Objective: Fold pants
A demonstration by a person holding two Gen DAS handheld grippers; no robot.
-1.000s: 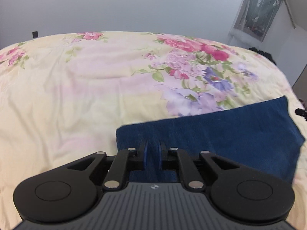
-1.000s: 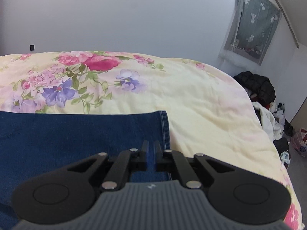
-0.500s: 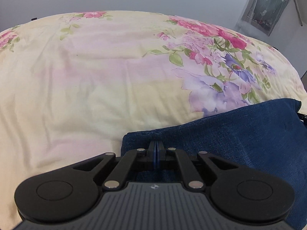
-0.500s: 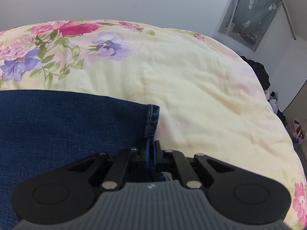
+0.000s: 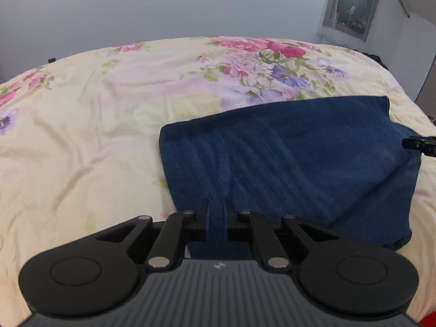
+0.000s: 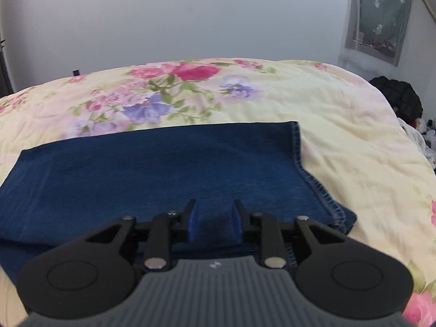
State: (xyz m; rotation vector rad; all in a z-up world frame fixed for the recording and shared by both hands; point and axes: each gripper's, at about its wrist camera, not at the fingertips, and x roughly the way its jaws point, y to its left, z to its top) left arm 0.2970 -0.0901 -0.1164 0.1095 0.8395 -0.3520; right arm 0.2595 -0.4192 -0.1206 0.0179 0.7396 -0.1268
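Dark blue denim pants (image 5: 294, 158) lie folded in a flat band on a floral bed cover (image 5: 95, 141). In the right wrist view the pants (image 6: 163, 169) show a stitched hem along their right edge. My left gripper (image 5: 217, 218) is open a little over the pants' near left edge, with denim showing between the pads. My right gripper (image 6: 213, 218) is open wider above the near right part of the pants, holding nothing. Its tip also shows at the right edge of the left wrist view (image 5: 419, 144).
The yellow bed cover (image 6: 354, 147) extends on all sides of the pants. A grey wall (image 6: 190, 21) stands behind the bed. A curtained window (image 6: 378, 19) is at the upper right. A black jacket and clothes pile (image 6: 400, 100) lie off the bed's right side.
Half a second ago both grippers were shut on the denim edge. Both are now open and have pulled back; the fabric lies flat on the bed.
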